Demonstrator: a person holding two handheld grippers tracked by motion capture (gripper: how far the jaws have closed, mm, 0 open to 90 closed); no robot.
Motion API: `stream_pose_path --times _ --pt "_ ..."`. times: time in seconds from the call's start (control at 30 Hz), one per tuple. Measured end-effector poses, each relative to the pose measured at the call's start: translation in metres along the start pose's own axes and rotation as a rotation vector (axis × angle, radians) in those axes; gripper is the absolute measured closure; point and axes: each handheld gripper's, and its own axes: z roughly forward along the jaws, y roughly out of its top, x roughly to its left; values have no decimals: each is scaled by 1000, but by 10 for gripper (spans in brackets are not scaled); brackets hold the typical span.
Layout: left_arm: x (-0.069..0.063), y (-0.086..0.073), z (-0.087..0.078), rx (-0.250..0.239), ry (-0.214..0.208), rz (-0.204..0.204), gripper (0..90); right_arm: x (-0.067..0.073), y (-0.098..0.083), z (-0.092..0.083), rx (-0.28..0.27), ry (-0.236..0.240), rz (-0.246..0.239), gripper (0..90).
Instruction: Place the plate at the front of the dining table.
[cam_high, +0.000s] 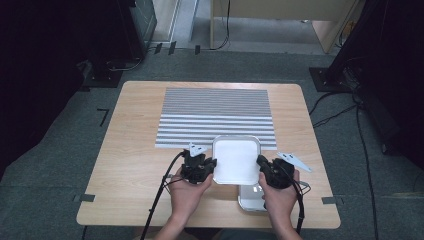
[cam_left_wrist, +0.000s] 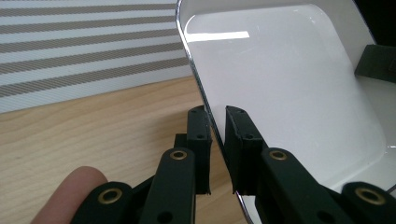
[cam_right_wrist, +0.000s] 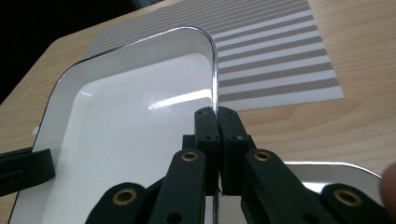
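A white tray (cam_high: 236, 160) with a shiny rim is held between my two grippers, over the near middle of the table. My left gripper (cam_high: 212, 164) is shut on the tray's left rim; in the left gripper view the thin rim passes between its two black jaws (cam_left_wrist: 217, 121), and the tray's white inside (cam_left_wrist: 289, 93) spreads to the right. My right gripper (cam_high: 261, 162) is shut on the opposite rim, its jaws (cam_right_wrist: 217, 116) pressed together on the metal edge, with the tray (cam_right_wrist: 126, 135) to their left. Each gripper is carried by a hand coming in from the bottom.
A second tray (cam_high: 250, 200) lies on the table just below and nearer, partly under the held one, and its rim shows in the right gripper view (cam_right_wrist: 327, 175). A grey-and-white striped mat (cam_high: 215, 115) covers the far middle of the wooden table (cam_high: 135, 150).
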Motion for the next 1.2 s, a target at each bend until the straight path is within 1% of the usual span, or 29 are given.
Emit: stream_pose_path --times 0.07,0.13,0.2,0.27,0.33,0.4,0.43,0.5,0.63,0.67,0.73,0.87,0.9,0.93,1.03,1.1,1.13,1.2 --pt "9 5 0 0 6 -5 814 5 4 7 9 5 -1 897" --pt "15 8 0 2 5 -11 814 10 8 14 14 11 -4 897" --pt "23 12 1 -1 6 -27 814 14 11 21 24 16 -3 898" --pt "29 16 2 -1 8 -31 814 18 16 29 27 20 -4 898" --pt "37 21 4 -2 11 -40 815 23 20 36 29 21 -13 899" --pt "41 24 6 -4 15 -47 815 27 25 43 32 20 -20 899" --pt "46 28 8 -3 17 -50 815 28 27 46 35 18 -20 899" --pt "52 32 11 -5 20 -58 815 31 33 56 39 16 -29 899" --pt "62 41 17 -15 26 -77 820 34 41 70 50 22 -29 900" --pt "64 44 19 -17 31 -80 822 35 44 74 49 24 -33 900" --pt "68 48 22 -25 56 -69 825 38 50 84 54 26 -33 900" --pt "76 59 29 -34 75 -84 831 41 59 99 62 32 -30 900" --pt "80 63 33 -32 83 -88 832 42 61 102 66 30 -26 900" --pt "82 66 36 -31 86 -92 835 42 65 108 70 28 -30 900" --pt "89 75 44 -22 91 -103 838 42 71 120 74 26 -25 900" --pt "95 84 52 -9 104 -114 845 42 74 129 83 24 -13 900" --pt "95 84 52 -9 104 -114 848 40 76 137 93 26 -4 900" --pt "101 90 59 -1 104 -110 849 39 78 143 105 26 3 900"
